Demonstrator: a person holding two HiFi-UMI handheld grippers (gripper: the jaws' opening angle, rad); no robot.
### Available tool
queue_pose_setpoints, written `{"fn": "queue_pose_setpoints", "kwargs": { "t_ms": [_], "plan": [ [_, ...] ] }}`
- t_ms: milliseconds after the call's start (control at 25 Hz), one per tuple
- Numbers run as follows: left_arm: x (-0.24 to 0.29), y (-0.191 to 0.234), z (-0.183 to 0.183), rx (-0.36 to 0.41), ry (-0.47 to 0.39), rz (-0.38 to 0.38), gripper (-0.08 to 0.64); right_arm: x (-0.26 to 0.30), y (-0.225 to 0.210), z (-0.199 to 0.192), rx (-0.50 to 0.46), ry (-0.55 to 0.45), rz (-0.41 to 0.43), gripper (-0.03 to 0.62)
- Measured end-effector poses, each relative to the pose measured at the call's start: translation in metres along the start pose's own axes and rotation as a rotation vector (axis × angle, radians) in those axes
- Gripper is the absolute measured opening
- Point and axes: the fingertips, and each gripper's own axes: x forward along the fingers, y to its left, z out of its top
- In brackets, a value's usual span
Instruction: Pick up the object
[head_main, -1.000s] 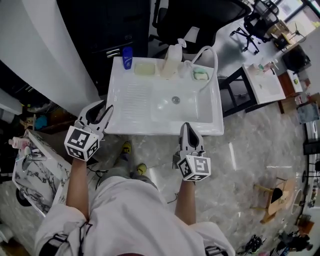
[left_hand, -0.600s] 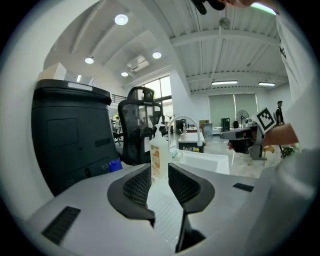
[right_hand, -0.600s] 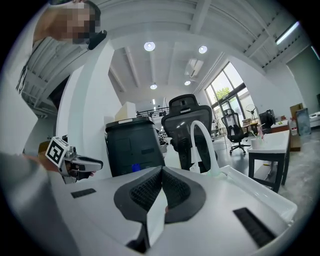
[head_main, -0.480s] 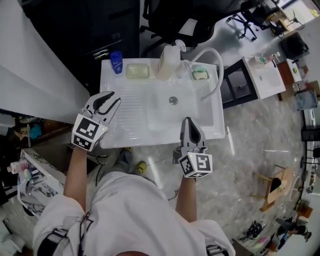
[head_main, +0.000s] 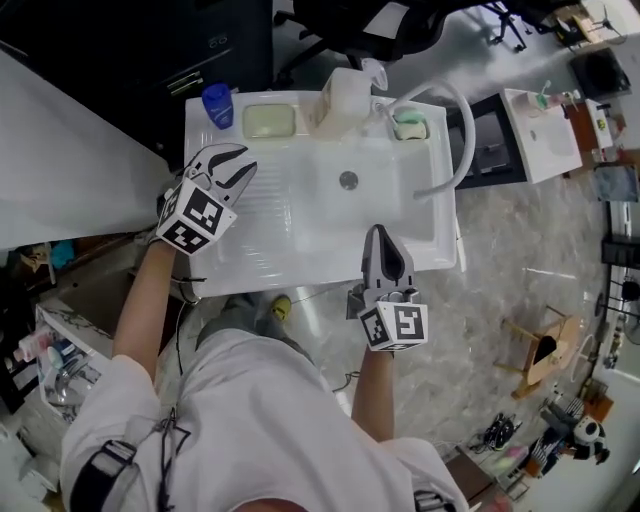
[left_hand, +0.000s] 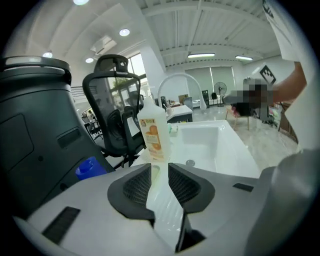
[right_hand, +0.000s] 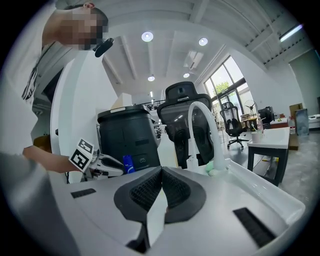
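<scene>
A white sink unit (head_main: 420, 250) carries several items along its back ledge: a blue bottle (head_main: 216, 104), a pale yellow soap (head_main: 268, 121), a translucent pump bottle (head_main: 340, 95) and a green soap (head_main: 408, 127). My left gripper (head_main: 232, 165) is open over the ribbed drainboard at the sink's left side, holding nothing. In the left gripper view the jaws (left_hand: 159, 172) frame the orange-labelled pump bottle (left_hand: 152, 132), which stands well beyond them. My right gripper (head_main: 378, 232) is shut and empty above the sink's front rim; its pads (right_hand: 150, 190) meet.
A curved white faucet hose (head_main: 455, 130) arches over the basin's right side, and the drain (head_main: 348, 180) sits mid-basin. A dark bin and a black office chair (right_hand: 182, 120) stand behind the sink. A small white table (head_main: 540, 135) is to the right. The floor is marble.
My left gripper has moved forward from the sink's front left corner to over the drainboard. The right gripper has stayed shut near the front rim.
</scene>
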Motion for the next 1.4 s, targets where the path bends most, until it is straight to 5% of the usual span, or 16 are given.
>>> {"fn": "queue_pose_setpoints", "kwargs": {
  "t_ms": [760,1080,1400],
  "plan": [
    [0.152,0.021,-0.104,0.342,0.440,-0.096,0.107,0.008,-0.042,-0.035,0.017,0.109,-0.076,0.006],
    [0.154,0.020,-0.107,0.364,0.459,-0.111,0.071,0.013,-0.041,-0.036,0.013,0.115,-0.058,0.006],
    [0.134,0.009,-0.074,0.317,0.385,-0.100,0.055,0.006,-0.038,-0.032,0.015,0.100,-0.027,0.006]
  ]
}}
